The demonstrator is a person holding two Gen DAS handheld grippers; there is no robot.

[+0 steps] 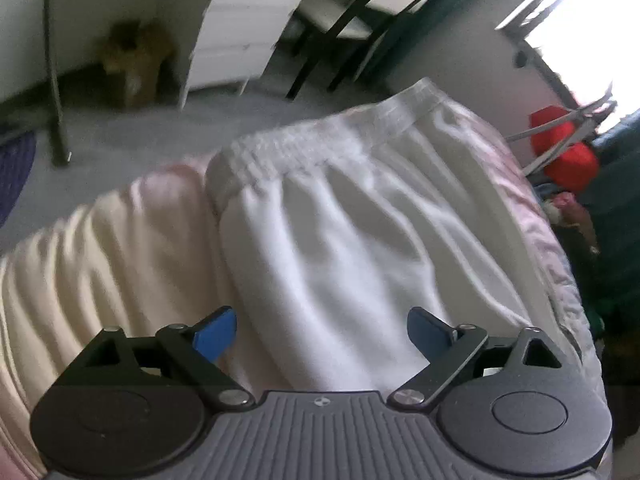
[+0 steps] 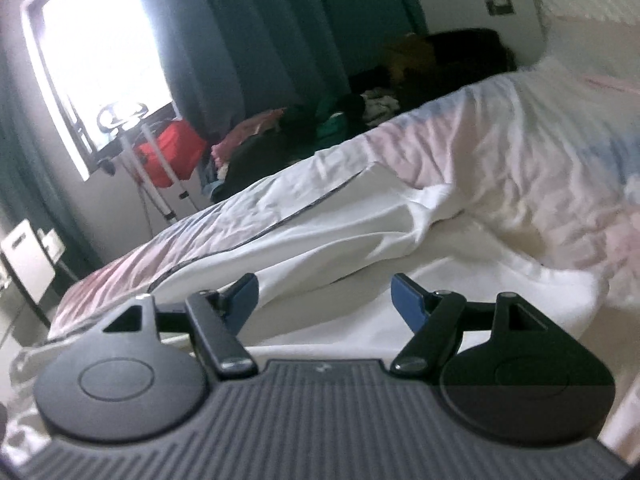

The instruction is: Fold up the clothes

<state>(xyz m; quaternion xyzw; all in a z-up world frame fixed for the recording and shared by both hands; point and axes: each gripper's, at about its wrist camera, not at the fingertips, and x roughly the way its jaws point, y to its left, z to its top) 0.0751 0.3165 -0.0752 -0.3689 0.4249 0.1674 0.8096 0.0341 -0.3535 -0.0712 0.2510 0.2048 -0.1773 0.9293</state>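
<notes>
1. Left gripper (image 1: 322, 330): jaws spread wide, blue pads apart, nothing pinched between them. It hangs over the white garment (image 1: 320, 232), pointing down at the cloth; whether the tips touch the fabric cannot be told.
2. White garment: soft white piece with a gathered elastic waistband (image 1: 320, 144) at its far end. It lies spread on the bed (image 1: 120, 240), waistband toward the bed's far edge, body of the cloth running back under the left gripper.
3. Bed cover beside the garment reads cream to pale pink, in long wrinkles.
4. Right gripper (image 2: 324, 300): jaws also apart, blue pads clear of each other, no cloth clamped. White fabric (image 2: 320, 240) lies just beyond and below the tips, bunched into a fold on the bed; contact cannot be judged.
5. In the right wrist view the bed carries a pale quilt with pink and blue patches (image 2: 520, 152), a dark-piped edge crossing beside the white fabric.
6. Beyond the bed's far side: a heap of mixed clothes (image 2: 320, 128), a red bag (image 2: 172, 148) on a light metal stand, dark teal curtains (image 2: 240, 40), a bright window (image 2: 104, 52).
7. Off the bed's far edge in the left wrist view: grey floor (image 1: 140, 140), a white drawer unit (image 1: 244, 28), a dark chair (image 1: 352, 28). Both views are motion-blurred.
</notes>
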